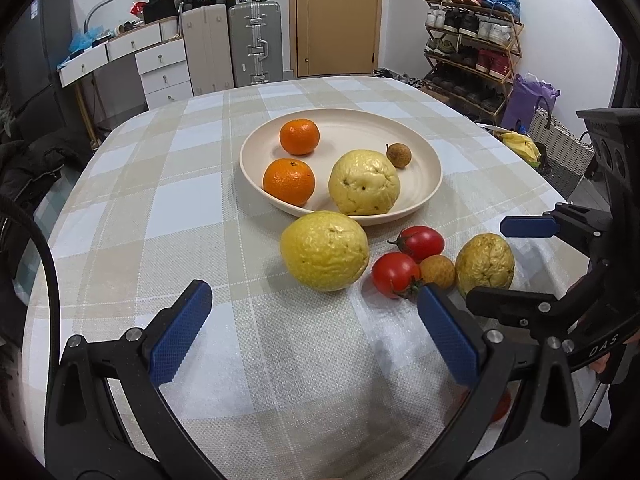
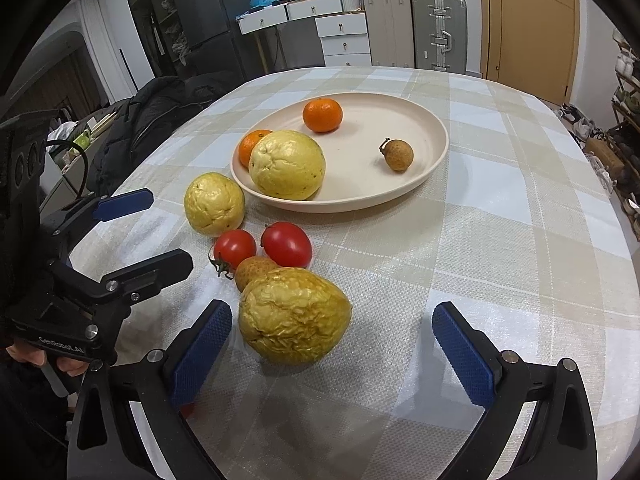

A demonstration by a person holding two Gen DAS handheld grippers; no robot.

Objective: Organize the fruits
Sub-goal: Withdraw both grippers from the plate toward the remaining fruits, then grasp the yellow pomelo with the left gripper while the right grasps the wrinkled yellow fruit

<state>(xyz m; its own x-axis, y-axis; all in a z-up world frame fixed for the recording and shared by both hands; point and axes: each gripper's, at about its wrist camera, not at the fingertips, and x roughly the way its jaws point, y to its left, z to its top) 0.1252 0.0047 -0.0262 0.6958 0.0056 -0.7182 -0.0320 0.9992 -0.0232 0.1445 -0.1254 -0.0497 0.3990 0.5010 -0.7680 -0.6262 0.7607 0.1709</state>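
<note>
Wrinkled yellow fruit (image 2: 294, 316) is sitting just ahead of the right tongs (image 2: 332, 344), nearer their left finger – both tongs are gaping apart, empty. Left tongs (image 1: 316, 332) are facing another yellow fruit (image 1: 325, 250), lying by the plate (image 1: 424, 196) mid-table.

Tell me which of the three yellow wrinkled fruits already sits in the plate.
The roundest yellow fruit, beside the nearer mandarin in the beige plate. The other two lie on the tablecloth.
</note>
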